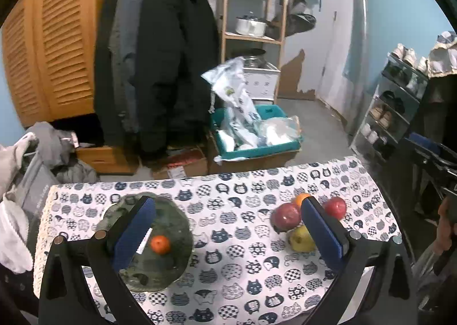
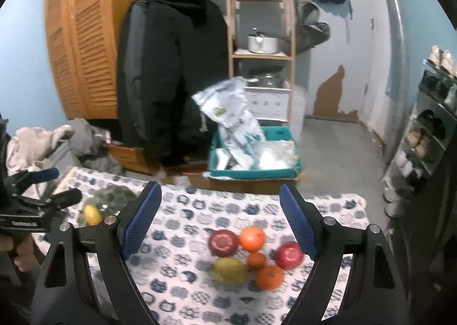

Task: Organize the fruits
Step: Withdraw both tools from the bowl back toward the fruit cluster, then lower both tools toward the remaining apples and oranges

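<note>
A dark green glass plate point(image 1: 171, 216) sits on the left of the cat-print tablecloth point(image 1: 228, 282) and holds one small orange point(image 1: 160, 244). My left gripper point(image 1: 228, 236) hovers open above the table, its left finger over the plate. To the right lie two red apples point(image 1: 285, 215) point(image 1: 334, 207), an orange point(image 1: 302, 198) and a yellow fruit point(image 1: 301, 239). In the right wrist view my right gripper point(image 2: 220, 225) is open above this cluster: red apples point(image 2: 223, 242) point(image 2: 289, 255), oranges point(image 2: 252, 237) point(image 2: 269, 276) point(image 2: 256, 259) and the yellow fruit point(image 2: 230, 269). The plate point(image 2: 117, 196) and the left gripper point(image 2: 67, 184) show at far left.
Beyond the table's far edge stand a teal bin point(image 1: 257, 147) full of plastic bags, hanging black coats point(image 1: 154, 67) and a wooden shelf point(image 1: 251, 33). A shoe rack point(image 1: 394, 102) is at the right. Clothes are piled at the left point(image 1: 17, 205).
</note>
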Available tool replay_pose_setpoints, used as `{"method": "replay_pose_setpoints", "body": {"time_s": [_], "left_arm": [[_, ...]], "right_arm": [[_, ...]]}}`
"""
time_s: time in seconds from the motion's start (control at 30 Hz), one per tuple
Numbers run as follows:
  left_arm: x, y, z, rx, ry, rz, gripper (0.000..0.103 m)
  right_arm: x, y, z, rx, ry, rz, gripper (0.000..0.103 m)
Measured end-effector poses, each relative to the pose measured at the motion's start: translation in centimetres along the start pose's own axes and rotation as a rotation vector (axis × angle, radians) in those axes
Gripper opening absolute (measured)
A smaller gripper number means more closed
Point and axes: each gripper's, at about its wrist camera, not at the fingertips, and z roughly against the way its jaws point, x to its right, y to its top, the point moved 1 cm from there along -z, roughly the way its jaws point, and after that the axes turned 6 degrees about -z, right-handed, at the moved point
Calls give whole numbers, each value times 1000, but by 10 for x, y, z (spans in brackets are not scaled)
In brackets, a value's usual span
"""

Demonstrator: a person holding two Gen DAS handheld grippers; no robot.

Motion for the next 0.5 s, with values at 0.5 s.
{"method": "replay_pose_setpoints", "body": {"time_s": [0.5], "left_arm": [[57, -11, -55, -134, -68, -85, 102]], "right_arm": [[50, -38, -26, -142, -90, -42, 84]]}}
